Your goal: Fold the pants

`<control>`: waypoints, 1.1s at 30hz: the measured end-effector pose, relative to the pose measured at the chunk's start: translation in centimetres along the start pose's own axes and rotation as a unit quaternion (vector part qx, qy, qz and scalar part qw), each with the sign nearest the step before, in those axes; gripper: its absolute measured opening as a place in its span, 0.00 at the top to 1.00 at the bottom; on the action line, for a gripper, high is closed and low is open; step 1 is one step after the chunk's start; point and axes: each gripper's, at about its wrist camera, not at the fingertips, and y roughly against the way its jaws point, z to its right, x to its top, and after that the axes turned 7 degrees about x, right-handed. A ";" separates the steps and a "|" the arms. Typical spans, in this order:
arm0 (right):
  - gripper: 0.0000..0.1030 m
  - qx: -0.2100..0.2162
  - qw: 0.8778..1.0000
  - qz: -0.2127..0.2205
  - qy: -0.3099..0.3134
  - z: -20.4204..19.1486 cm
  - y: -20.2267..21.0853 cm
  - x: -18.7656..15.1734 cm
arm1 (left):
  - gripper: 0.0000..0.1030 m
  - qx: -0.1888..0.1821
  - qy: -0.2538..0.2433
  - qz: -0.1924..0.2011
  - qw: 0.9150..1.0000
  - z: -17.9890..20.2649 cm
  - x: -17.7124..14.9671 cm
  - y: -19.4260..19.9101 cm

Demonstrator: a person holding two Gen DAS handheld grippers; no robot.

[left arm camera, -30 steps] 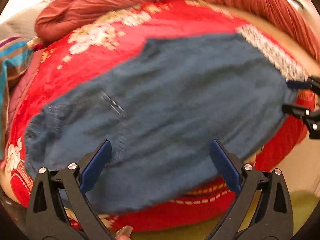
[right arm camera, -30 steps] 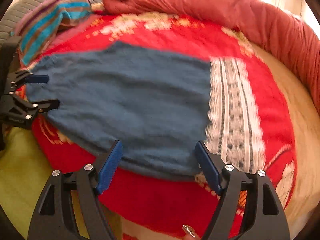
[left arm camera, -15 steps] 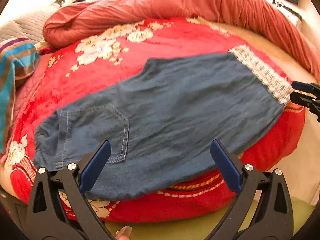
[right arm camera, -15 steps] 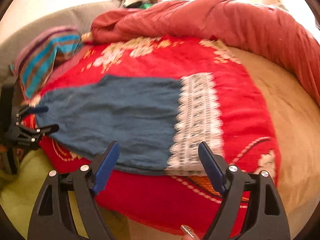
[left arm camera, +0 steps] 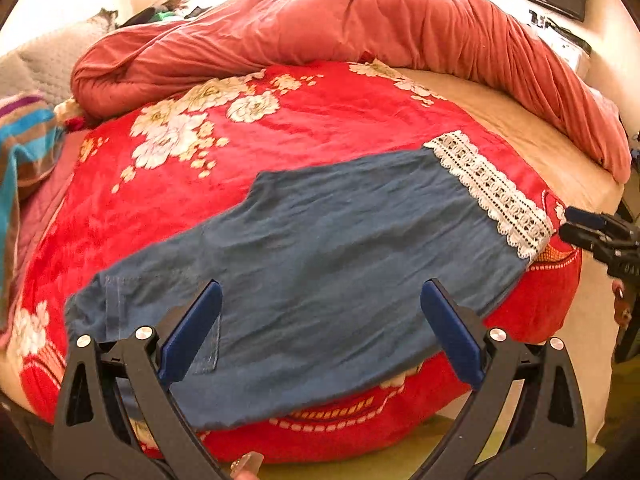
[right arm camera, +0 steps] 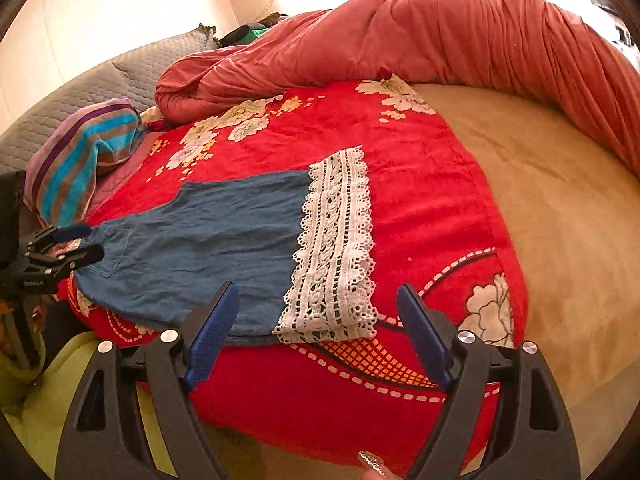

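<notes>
Both grippers, left gripper (left arm camera: 320, 332) and right gripper (right arm camera: 318, 336), have lifted away, jaws apart and empty, leaving lace-hemmed blue pants (left arm camera: 320, 256) flat.

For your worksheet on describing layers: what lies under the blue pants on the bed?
The pants lie flat on a red flowered blanket, which shows all around them. The blanket's pattern directly beneath them is covered.

Blue lace-hemmed pants (left arm camera: 320, 264) flat on blanket
</notes>
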 end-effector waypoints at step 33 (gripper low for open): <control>0.41 0.093 0.993 -0.002 -0.075 2.7 -5.7 -0.3 | 0.32 -0.104 -0.133 -0.095 0.981 12.9 12.5 -19.9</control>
